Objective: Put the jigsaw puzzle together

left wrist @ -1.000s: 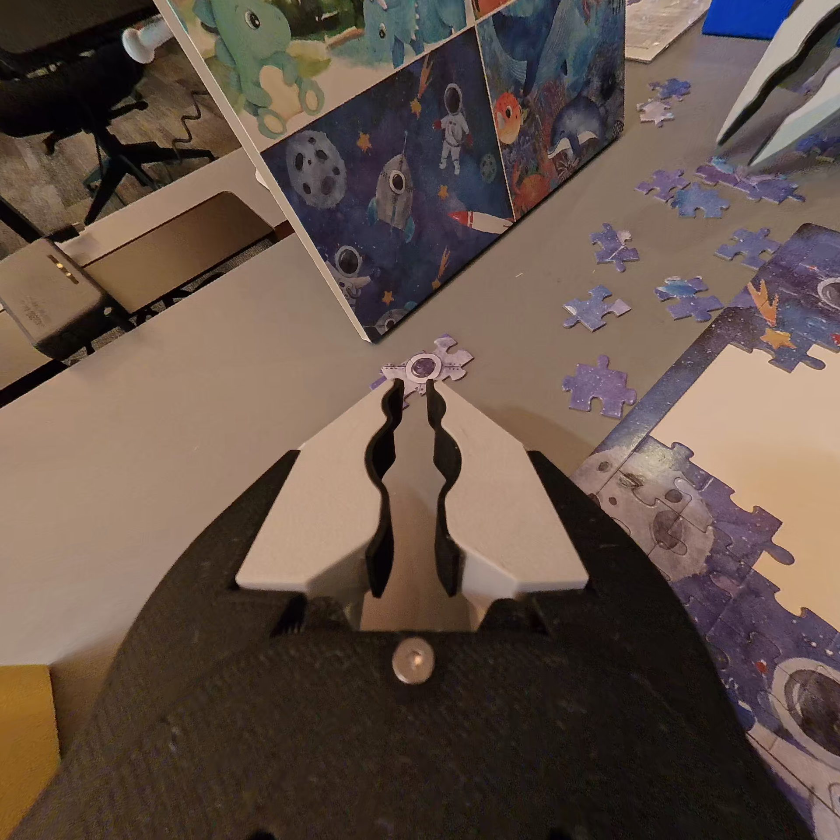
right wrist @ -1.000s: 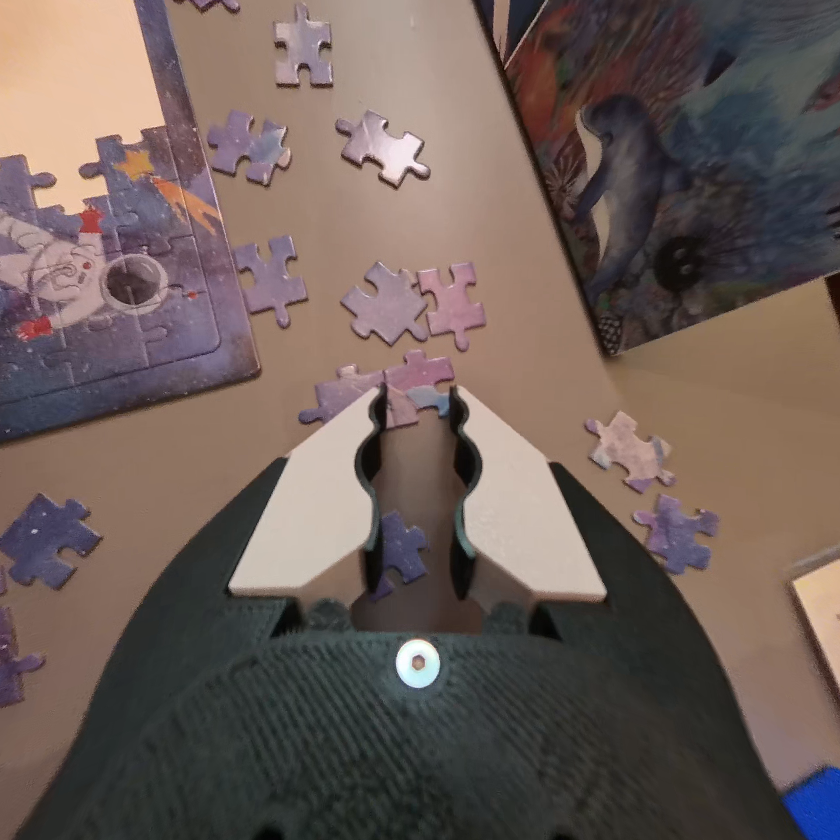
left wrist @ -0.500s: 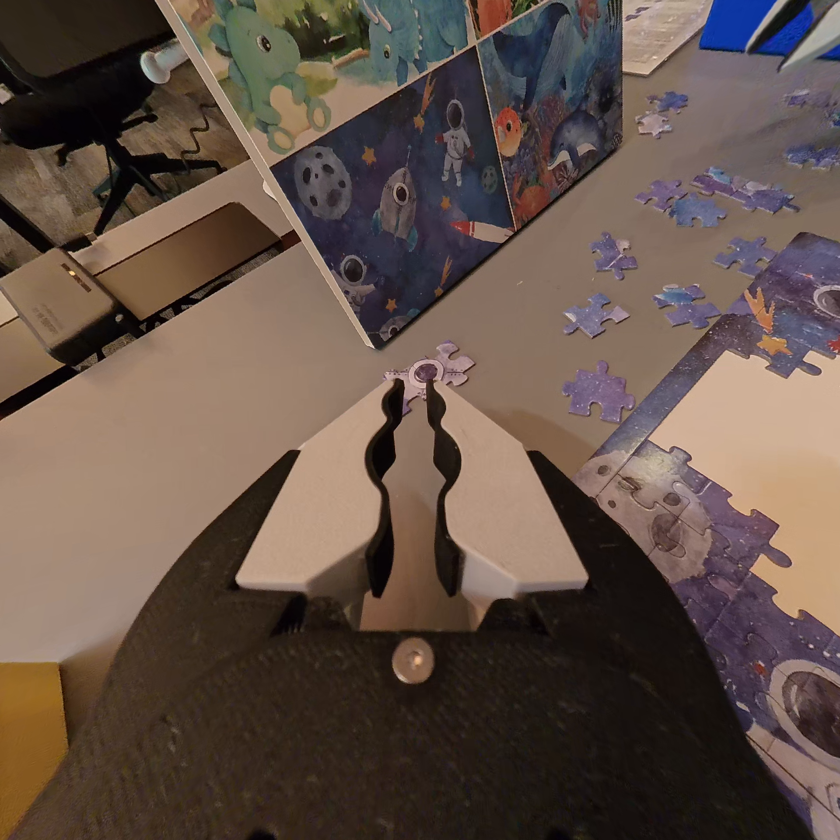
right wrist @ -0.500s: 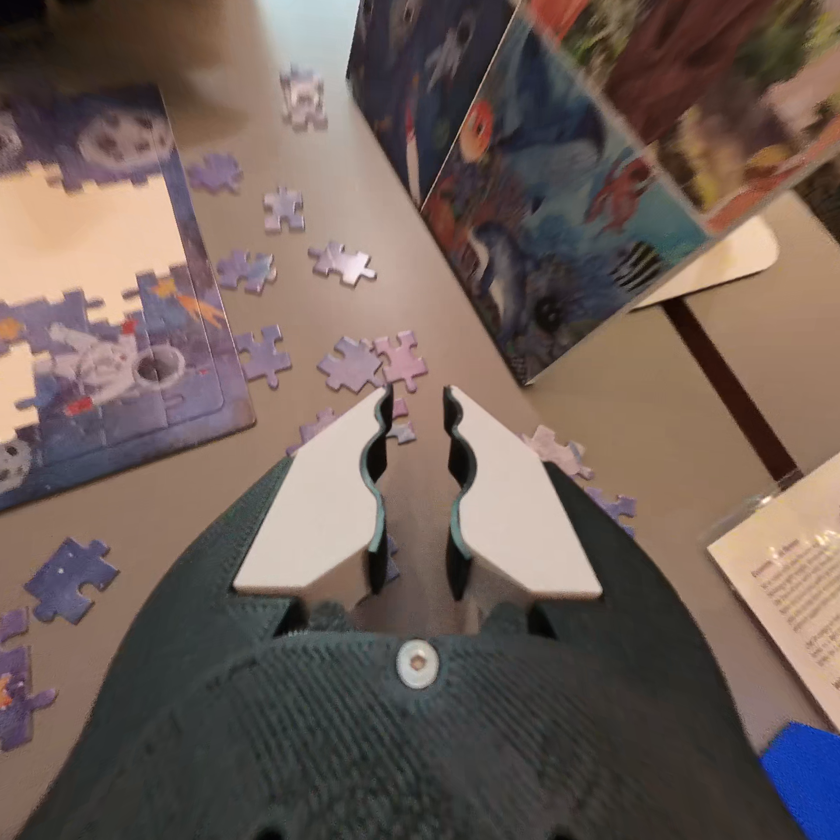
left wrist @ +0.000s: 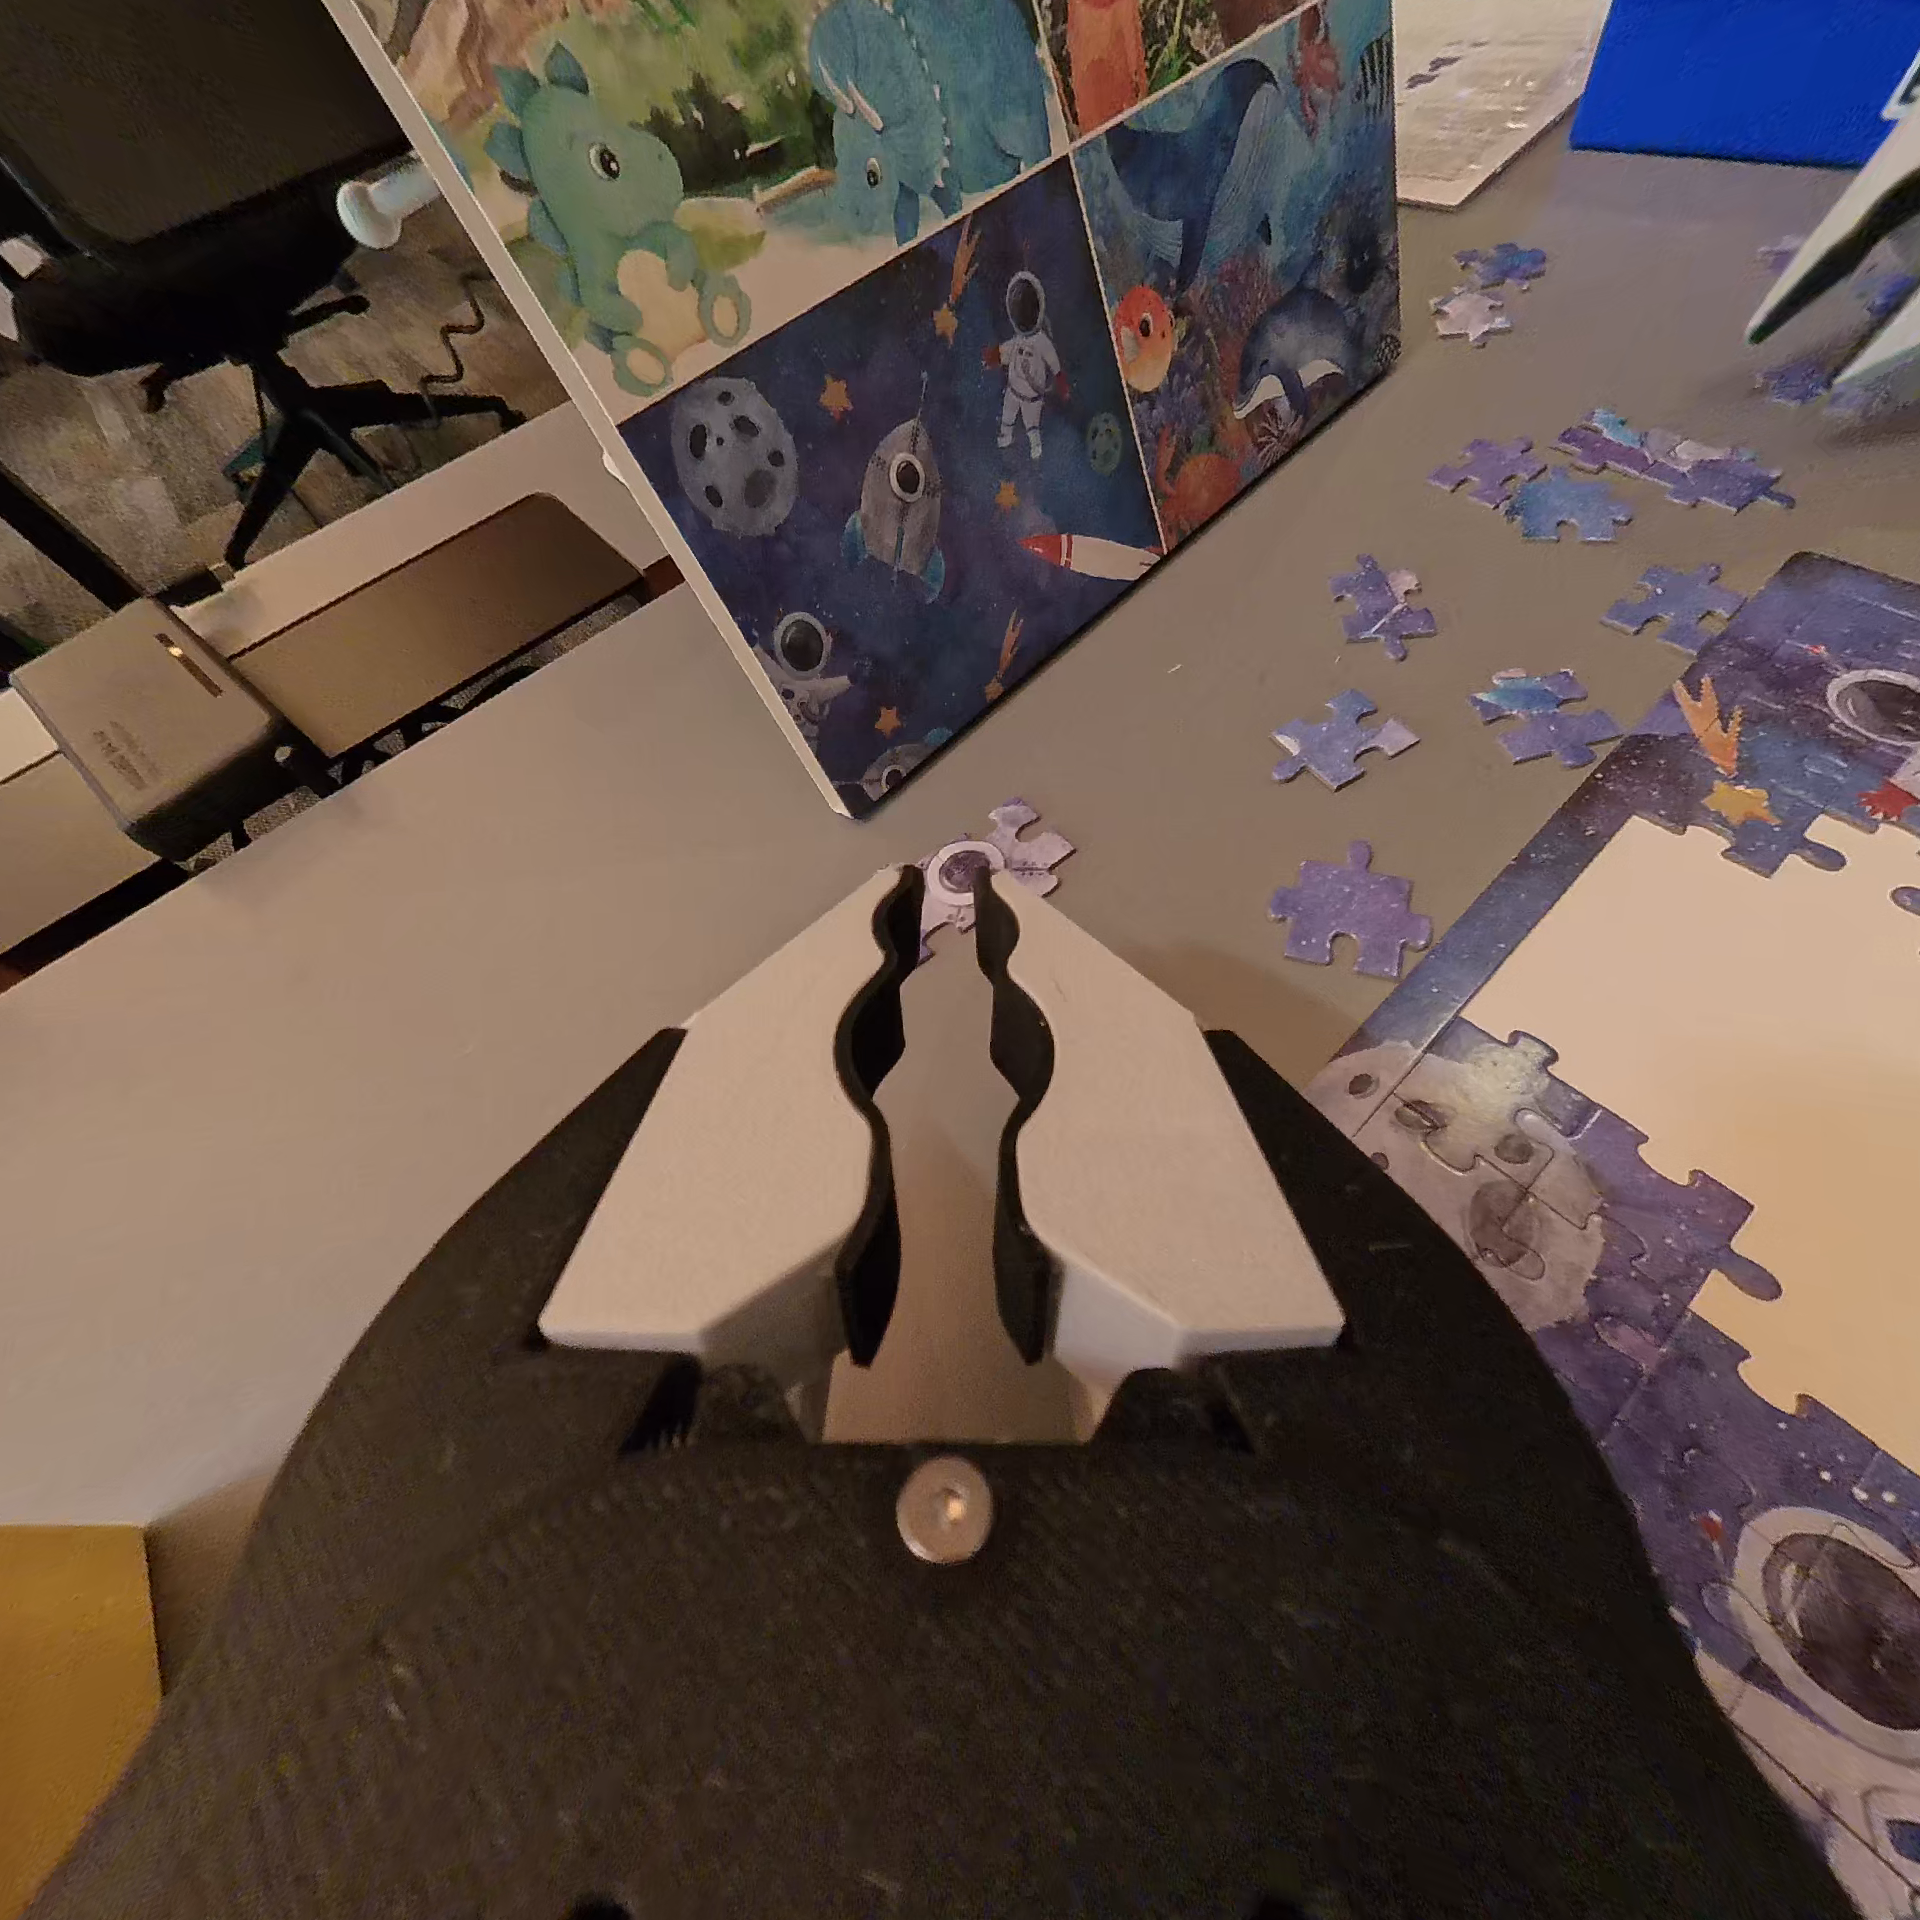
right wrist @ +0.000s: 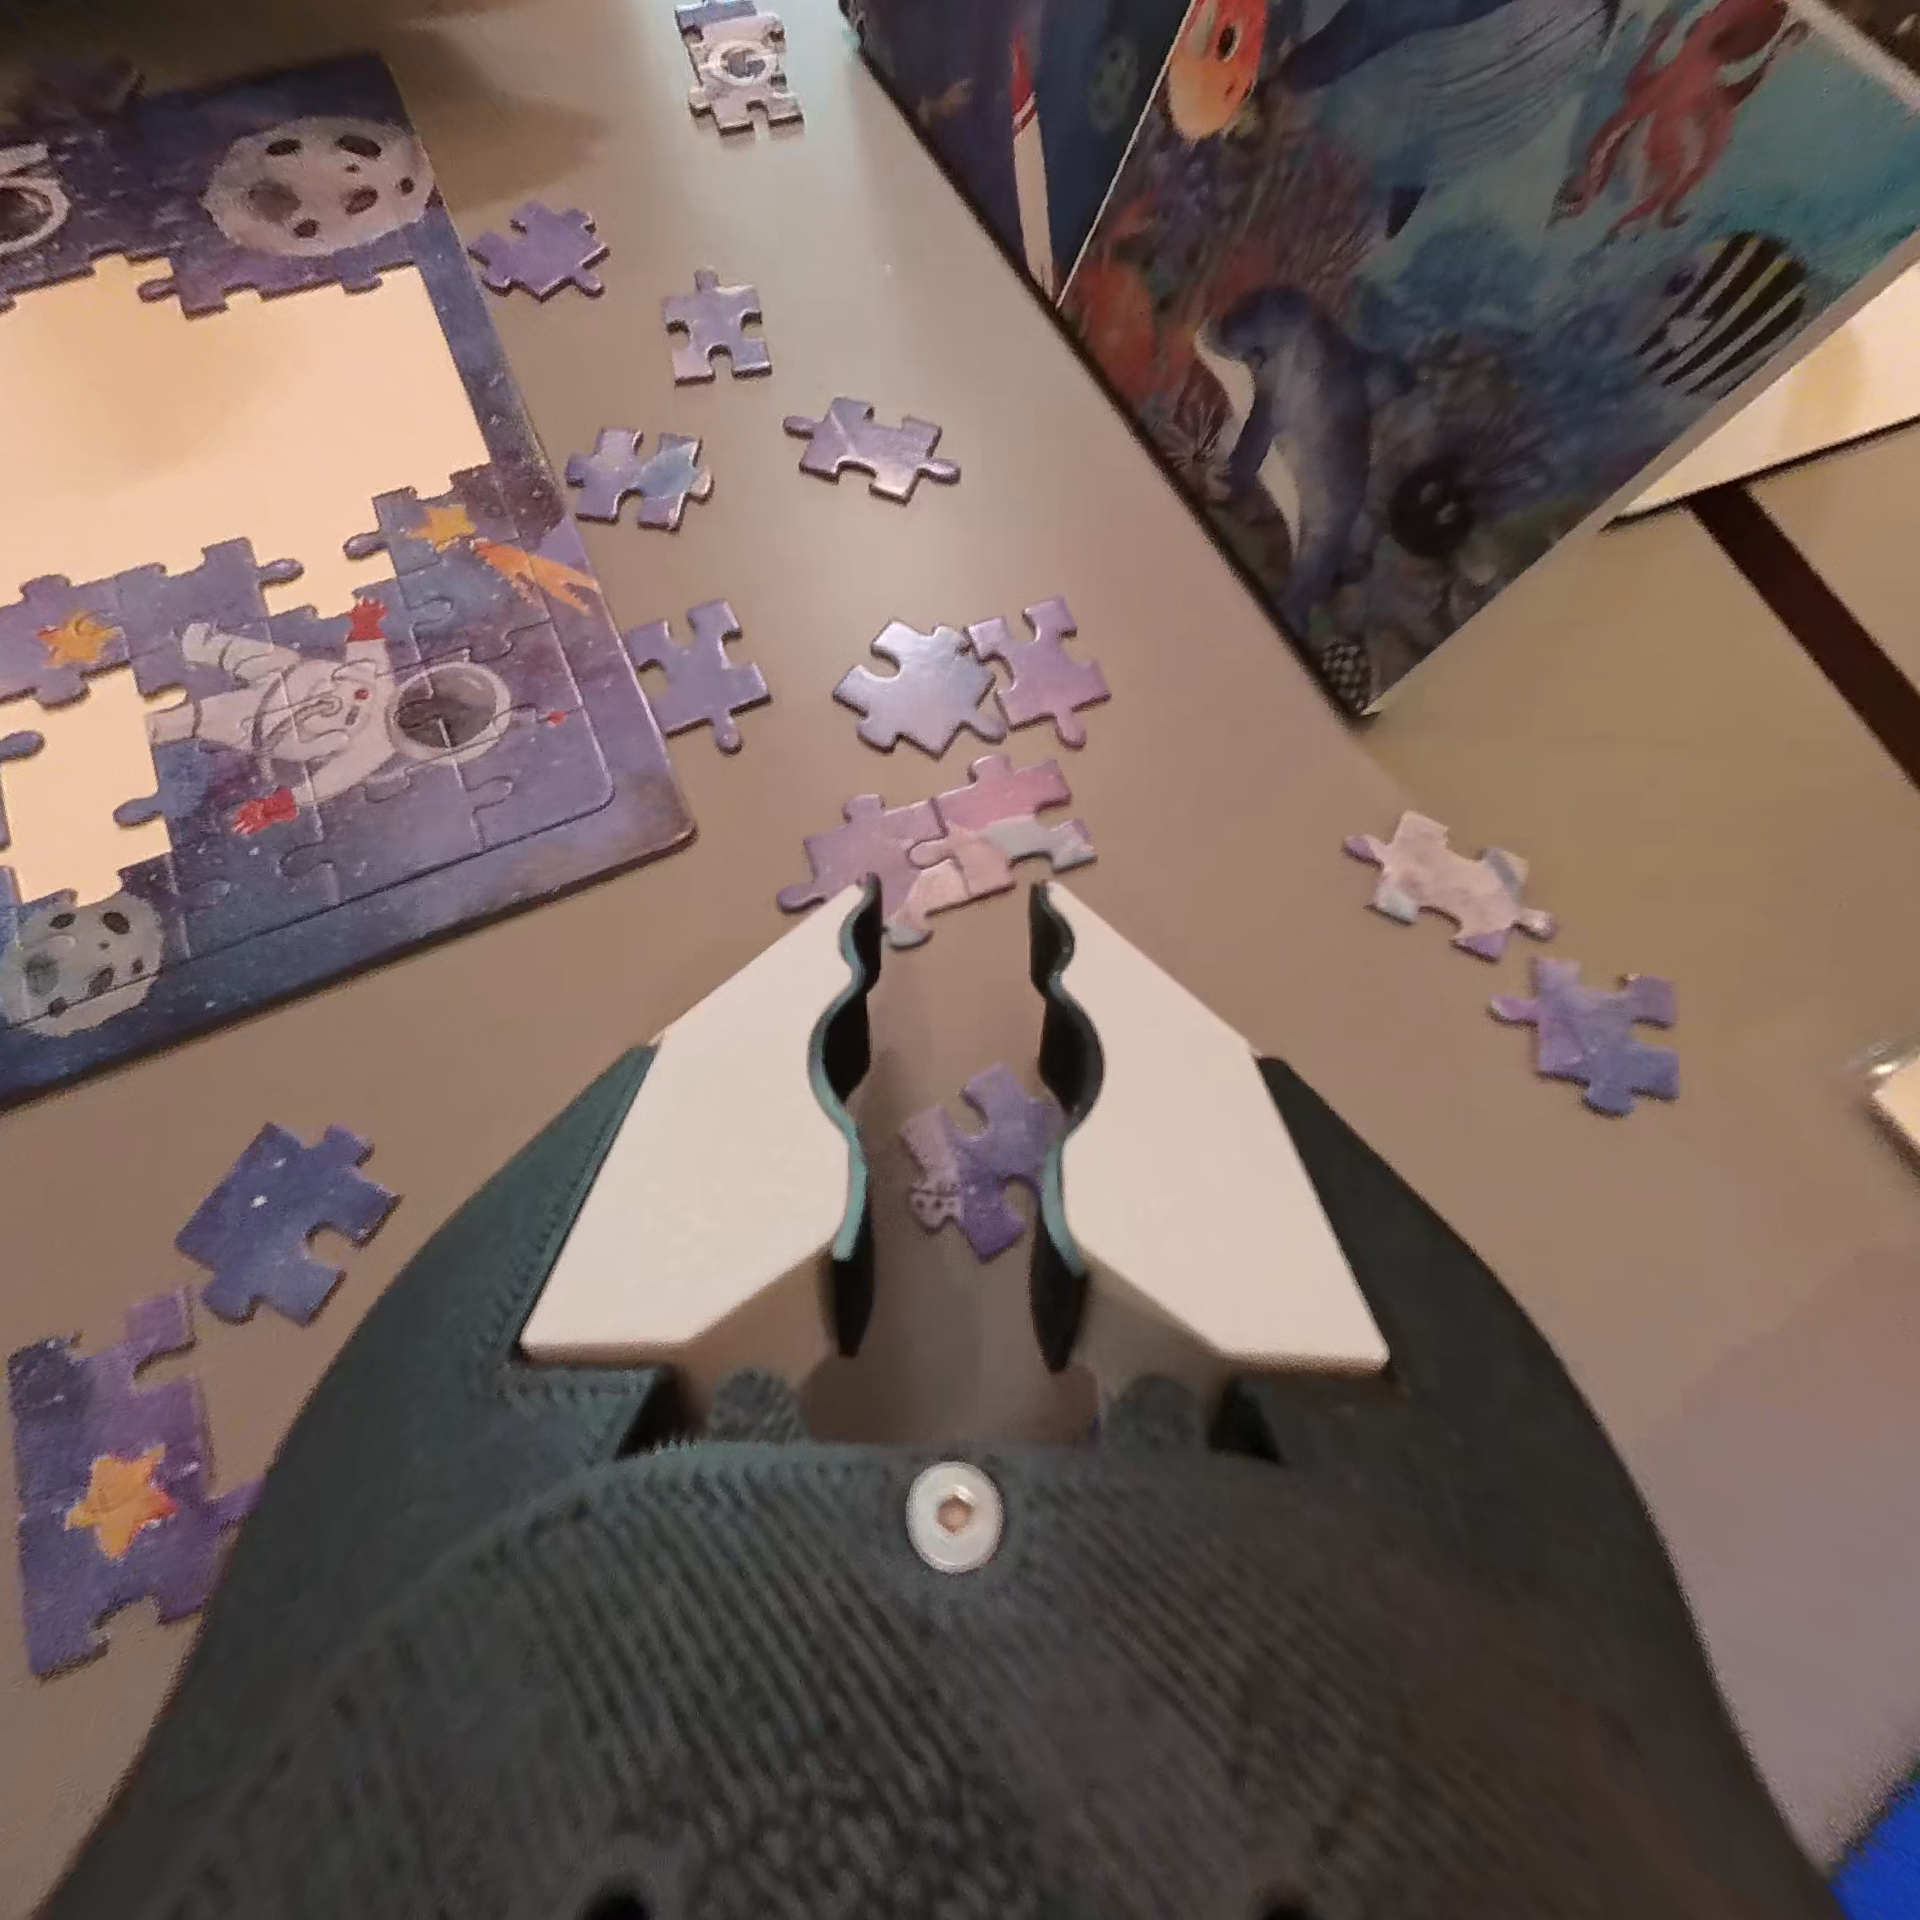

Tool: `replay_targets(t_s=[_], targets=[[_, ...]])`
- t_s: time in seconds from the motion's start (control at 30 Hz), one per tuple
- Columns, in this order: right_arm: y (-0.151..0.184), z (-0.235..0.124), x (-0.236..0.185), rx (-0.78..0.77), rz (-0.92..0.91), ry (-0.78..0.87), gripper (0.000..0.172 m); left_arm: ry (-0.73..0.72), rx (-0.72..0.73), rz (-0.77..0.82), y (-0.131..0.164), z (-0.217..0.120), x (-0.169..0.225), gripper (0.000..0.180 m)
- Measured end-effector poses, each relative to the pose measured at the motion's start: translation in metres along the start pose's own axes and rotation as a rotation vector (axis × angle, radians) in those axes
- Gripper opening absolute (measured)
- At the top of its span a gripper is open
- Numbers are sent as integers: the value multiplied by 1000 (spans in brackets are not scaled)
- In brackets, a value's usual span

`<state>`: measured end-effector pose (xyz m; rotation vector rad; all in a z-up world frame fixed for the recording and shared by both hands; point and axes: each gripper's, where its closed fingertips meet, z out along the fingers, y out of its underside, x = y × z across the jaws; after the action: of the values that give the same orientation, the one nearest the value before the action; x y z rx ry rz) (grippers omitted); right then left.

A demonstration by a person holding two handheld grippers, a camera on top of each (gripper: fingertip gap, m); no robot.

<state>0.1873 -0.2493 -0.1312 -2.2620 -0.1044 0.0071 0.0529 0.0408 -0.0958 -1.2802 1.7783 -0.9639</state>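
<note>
Your left gripper (left wrist: pixel 948 883) sat low over the tabletop (left wrist: pixel 416 1039), jaws narrowly apart, tips at a purple ringed piece (left wrist: pixel 1013 857) just beside the picture box (left wrist: pixel 935 468). I cannot tell whether the pads pressed it. Your right gripper (right wrist: pixel 954 904) hung open and held nothing, tips above a joined pink-purple cluster (right wrist: pixel 935 831), right of the part-built puzzle (right wrist: pixel 312 831).

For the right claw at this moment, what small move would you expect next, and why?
Probably a short drop toward the joined pale purple pieces. The right claw is open with nothing between its tips, which sit just short of that cluster on the table. That is a judgement only; the frame is blurred, so its height above the table is unclear.
</note>
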Motion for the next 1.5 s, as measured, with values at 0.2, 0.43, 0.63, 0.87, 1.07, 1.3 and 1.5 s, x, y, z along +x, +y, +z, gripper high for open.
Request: replay_targets(t_s=[0.2,0.43,0.63,0.87,1.07,1.3,1.5], targets=[[17,10,-14,-35,42,-9,33,9,-10,12,1,3,5,8],[16,20,-17,-45,49,-5,43,6,-7,10,1,3,4,8],[15,21,-24,-59,20,-23,18,8,-14,10,3,4,4,8],[17,15,-19,-69,-11,11,4,8,-13,13,2,4,5,8],[8,11,3,2,13,130,33,19,-14,20,1,5,9,8],[16,22,3,-32,131,88,26,26,-17,31,1,6,13,8],[17,20,2,-44,130,84,10,25,-5,26,-2,4,12,8]])
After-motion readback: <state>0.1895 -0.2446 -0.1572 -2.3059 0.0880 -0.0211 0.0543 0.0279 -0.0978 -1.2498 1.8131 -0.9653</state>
